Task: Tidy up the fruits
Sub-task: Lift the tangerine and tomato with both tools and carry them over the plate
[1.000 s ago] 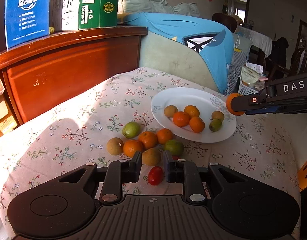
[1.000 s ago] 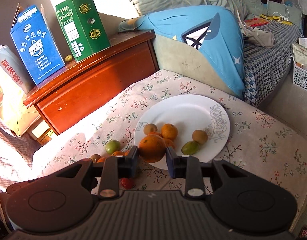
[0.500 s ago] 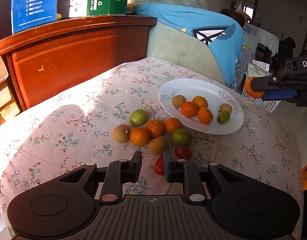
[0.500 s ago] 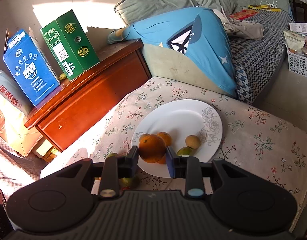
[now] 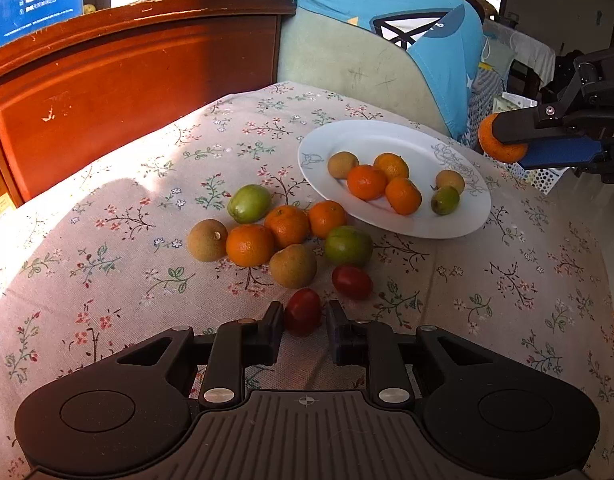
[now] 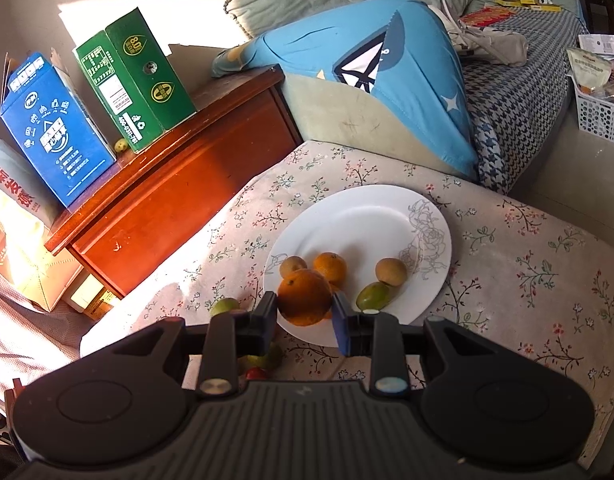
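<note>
A white plate [image 5: 387,136] on the floral cloth holds several small fruits: oranges, brown ones and a green one. A loose cluster of oranges [image 5: 249,245], green and brown fruits lies left of it. My left gripper [image 5: 303,322] is open, its fingers on either side of a red cherry tomato [image 5: 302,312]; a second tomato [image 5: 352,281] lies beside it. My right gripper [image 6: 305,312] is shut on an orange [image 6: 305,298] and holds it above the plate's [image 6: 371,216] near edge; it also shows in the left wrist view [image 5: 507,140].
A red wooden cabinet [image 5: 127,76] stands behind the table with blue [image 6: 55,128] and green [image 6: 135,80] boxes on top. A sofa arm with a blue cloth [image 6: 367,80] is behind the plate. A white basket [image 6: 599,112] sits far right.
My left gripper has moved back and down so the red tomato now sits between its fingers. My right gripper has risen with the orange, above the plate.
</note>
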`<state>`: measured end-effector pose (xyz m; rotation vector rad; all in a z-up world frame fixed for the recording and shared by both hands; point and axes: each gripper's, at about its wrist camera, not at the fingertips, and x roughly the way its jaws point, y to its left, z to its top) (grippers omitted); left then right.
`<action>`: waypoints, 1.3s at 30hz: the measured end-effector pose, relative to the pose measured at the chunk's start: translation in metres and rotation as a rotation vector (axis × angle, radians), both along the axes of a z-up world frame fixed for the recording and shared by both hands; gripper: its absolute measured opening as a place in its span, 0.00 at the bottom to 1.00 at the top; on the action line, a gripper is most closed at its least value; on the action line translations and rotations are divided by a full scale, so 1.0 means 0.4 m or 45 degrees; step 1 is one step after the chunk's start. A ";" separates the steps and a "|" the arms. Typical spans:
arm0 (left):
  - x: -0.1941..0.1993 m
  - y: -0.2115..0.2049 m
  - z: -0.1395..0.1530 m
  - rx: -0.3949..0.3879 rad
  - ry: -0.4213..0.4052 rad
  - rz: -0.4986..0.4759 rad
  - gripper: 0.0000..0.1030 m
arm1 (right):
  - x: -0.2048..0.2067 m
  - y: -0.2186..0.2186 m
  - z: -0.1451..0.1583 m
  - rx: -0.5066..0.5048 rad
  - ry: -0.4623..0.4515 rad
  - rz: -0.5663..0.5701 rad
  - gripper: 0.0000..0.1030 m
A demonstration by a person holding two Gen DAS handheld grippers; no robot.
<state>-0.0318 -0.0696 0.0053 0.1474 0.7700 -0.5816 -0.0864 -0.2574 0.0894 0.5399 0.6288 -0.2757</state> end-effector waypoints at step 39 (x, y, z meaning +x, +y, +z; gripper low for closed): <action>0.235 -0.179 0.137 -0.226 -0.050 -0.083 0.17 | 0.148 -0.189 -0.044 0.092 0.056 -0.106 0.29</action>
